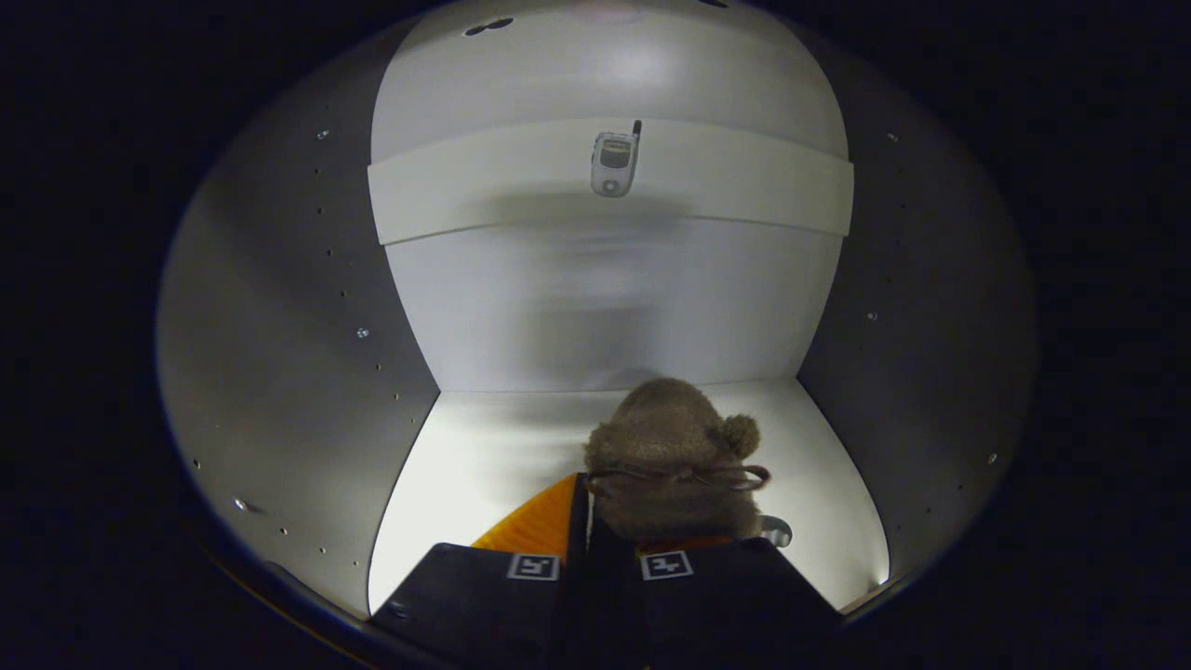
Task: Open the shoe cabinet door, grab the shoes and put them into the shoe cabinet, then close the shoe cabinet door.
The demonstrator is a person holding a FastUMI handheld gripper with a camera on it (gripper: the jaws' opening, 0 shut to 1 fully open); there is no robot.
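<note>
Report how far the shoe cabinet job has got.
Done: the door is open, since the gripper is inside the cabinet. In hand: its fingers are shut on the fuzzy brown shoe, held just above the cabinet floor. Left: release the shoe, withdraw, close the door.

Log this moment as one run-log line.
stage: placing shoe | gripper: shut on shoe | shoe: fuzzy brown, above cabinet floor | phone: on shelf above | door: open

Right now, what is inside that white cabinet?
Inside the cabinet, a fuzzy brown shoe sits on the floor panel, gripped by the tongs. A flip phone lies on the shelf above. The shoe's underside is hidden.
</note>
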